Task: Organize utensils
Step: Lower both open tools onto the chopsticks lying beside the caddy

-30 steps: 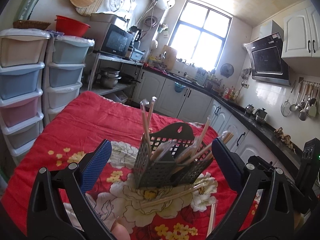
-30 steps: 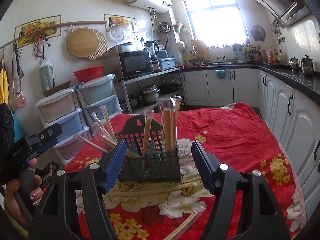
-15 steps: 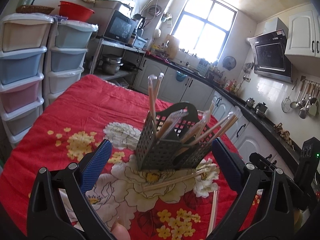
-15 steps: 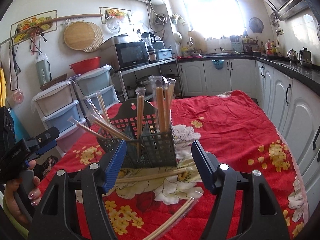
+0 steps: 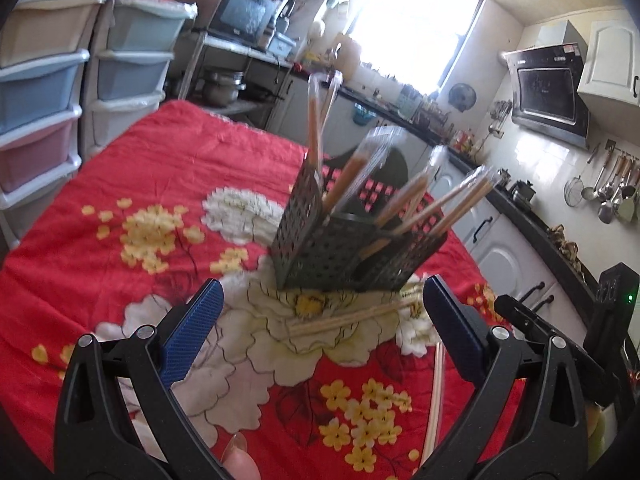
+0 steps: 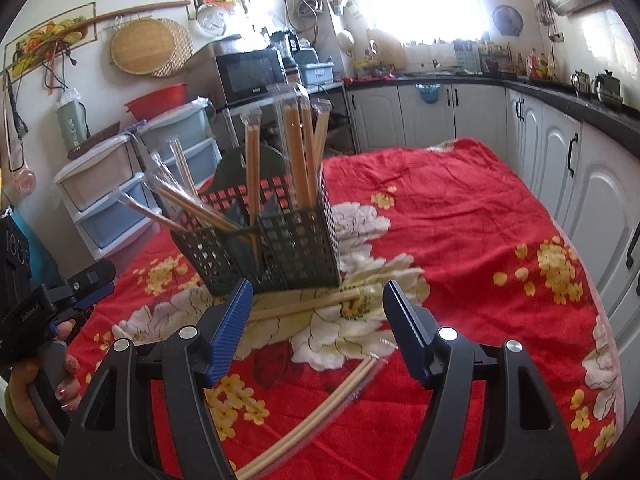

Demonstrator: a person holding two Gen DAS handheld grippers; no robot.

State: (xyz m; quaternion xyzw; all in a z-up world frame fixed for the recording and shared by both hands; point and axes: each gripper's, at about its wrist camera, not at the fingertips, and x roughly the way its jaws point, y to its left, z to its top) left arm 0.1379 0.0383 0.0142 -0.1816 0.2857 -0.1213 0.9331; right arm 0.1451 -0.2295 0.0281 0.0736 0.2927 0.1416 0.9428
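Observation:
A dark perforated utensil holder [image 5: 340,248] [image 6: 276,244] stands on the red floral cloth [image 5: 132,184] and holds several wrapped pairs of chopsticks. One wrapped pair [image 5: 352,318] [image 6: 304,306] lies flat just in front of it. Another pair [image 5: 434,392] [image 6: 320,412] lies nearer the table edge. My left gripper [image 5: 322,328] is open and empty, above the cloth before the holder. My right gripper [image 6: 318,328] is open and empty, over the flat pair.
Plastic drawer stacks [image 5: 40,92] stand left of the table. White cabinets under a dark counter [image 6: 560,148] run along the right. A microwave [image 6: 248,74] sits on a shelf behind. The other hand-held gripper shows at each view's edge [image 6: 48,304].
Both grippers have tilted down and moved closer to the holder and the loose chopsticks on the cloth. Both stay open.

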